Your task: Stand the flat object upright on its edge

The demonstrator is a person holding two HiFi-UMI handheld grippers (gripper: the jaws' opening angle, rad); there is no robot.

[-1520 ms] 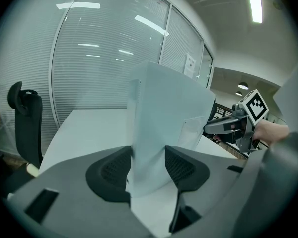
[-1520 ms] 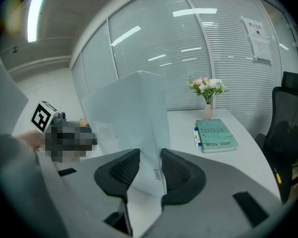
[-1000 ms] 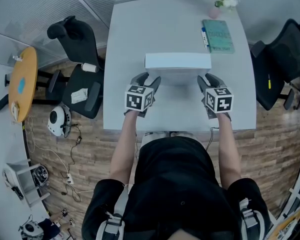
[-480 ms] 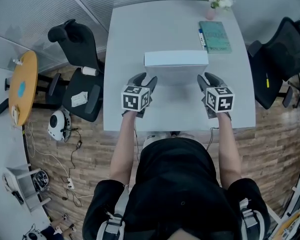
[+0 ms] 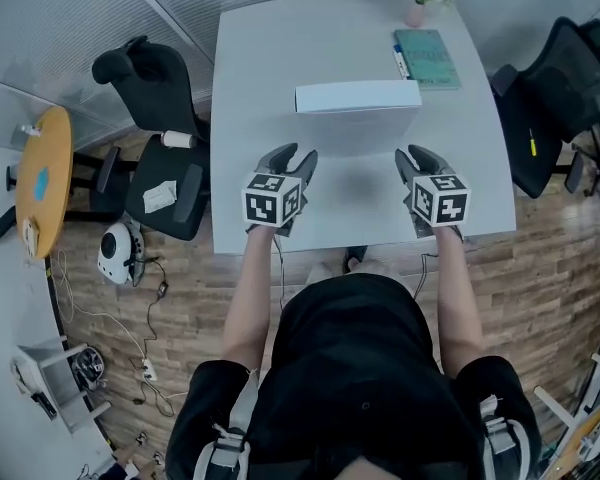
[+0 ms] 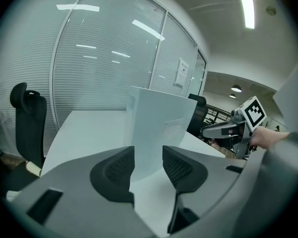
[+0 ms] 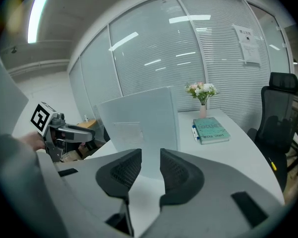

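Note:
A flat white box (image 5: 358, 97) stands upright on its long edge in the middle of the grey table (image 5: 260, 58). Nothing touches it. My left gripper (image 5: 292, 154) hovers in front of the box's left end, its jaws closing with nothing between them. My right gripper (image 5: 412, 156) hovers in front of the right end, jaws also closing on empty air. In the left gripper view the box (image 6: 159, 128) stands beyond the left gripper (image 6: 148, 165). The right gripper view shows the box (image 7: 141, 128) past the right gripper (image 7: 150, 167).
A teal book (image 5: 427, 58) with a pen (image 5: 399, 61) beside it lies at the table's far right, next to a flower vase (image 5: 417, 8). Black office chairs (image 5: 150, 78) (image 5: 570, 78) flank the table. A round wooden table (image 5: 42, 173) stands far left.
Both grippers have drawn back from the box toward the table's near edge, so the gap to it has widened. The box stays upright on its own.

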